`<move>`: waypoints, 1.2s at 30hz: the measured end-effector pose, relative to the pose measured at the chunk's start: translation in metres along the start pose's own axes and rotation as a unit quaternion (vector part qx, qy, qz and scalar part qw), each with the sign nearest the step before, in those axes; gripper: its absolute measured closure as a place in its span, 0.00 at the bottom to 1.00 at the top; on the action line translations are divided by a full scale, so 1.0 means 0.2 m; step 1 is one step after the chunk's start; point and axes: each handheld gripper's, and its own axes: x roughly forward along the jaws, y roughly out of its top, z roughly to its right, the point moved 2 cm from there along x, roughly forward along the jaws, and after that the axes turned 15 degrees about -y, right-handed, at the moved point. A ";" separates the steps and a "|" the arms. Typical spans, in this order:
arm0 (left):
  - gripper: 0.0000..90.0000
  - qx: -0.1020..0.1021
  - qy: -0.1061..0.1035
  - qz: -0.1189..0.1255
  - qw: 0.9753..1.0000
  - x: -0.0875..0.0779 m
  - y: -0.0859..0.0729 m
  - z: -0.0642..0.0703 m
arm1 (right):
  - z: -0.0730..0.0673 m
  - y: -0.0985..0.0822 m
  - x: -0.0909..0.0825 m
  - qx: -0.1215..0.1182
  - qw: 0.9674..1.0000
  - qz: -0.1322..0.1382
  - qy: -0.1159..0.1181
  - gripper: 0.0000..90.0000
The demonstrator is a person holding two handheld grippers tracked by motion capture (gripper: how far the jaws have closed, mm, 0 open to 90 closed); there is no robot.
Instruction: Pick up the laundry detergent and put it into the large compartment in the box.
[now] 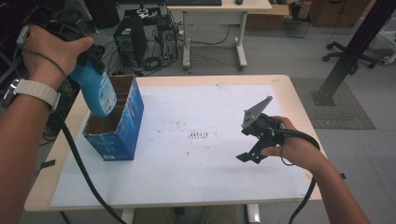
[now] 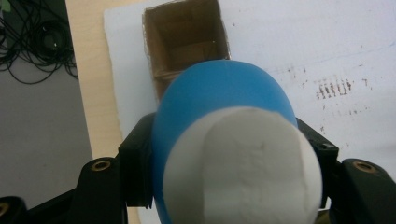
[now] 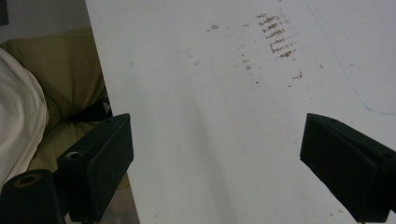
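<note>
Nearest to us, our right claw (image 1: 256, 140) rests low over the white sheet (image 1: 187, 154) on the table (image 1: 289, 88), released, its black jaws standing wide apart with nothing but bare paper between them. We judge it is parked there to stay out of the way while the other hand works.

Further out on the left, our left claw (image 1: 91, 58) is clenched on the blue bottle (image 1: 95, 91), gripping it near its white cap (image 2: 243, 168) so that the body hangs downward and tilts a little. In the left gripper view the jaws press on either side of the bottle, just below the cap. The bottle is smooth, rounded blue plastic with a pale label on its side, and its lower end sits right at the open top of the blue carton (image 1: 116, 123).

That carton stands upright near the left edge of the table, brown cardboard inside, with dividers splitting it into compartments. We hold the bottle from the cap end, we think, so that its base can go down first into one of them; which compartment, we cannot yet tell.

Beyond the table lie computer towers (image 1: 130, 39) and tangled cables on the floor.
</note>
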 end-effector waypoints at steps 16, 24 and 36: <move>0.41 -0.006 0.000 -0.013 1.000 0.17 -0.02 -0.06 | 0.01 0.00 0.00 0.002 1.000 -0.002 0.000 0.11; 0.41 -0.007 -0.007 -0.015 1.000 0.25 -0.02 -0.10 | 0.01 -0.01 0.00 0.008 1.000 -0.007 -0.001 0.11; 0.41 0.002 -0.003 -0.015 1.000 0.36 -0.04 -0.12 | 0.01 0.00 0.03 0.011 1.000 -0.008 0.004 0.11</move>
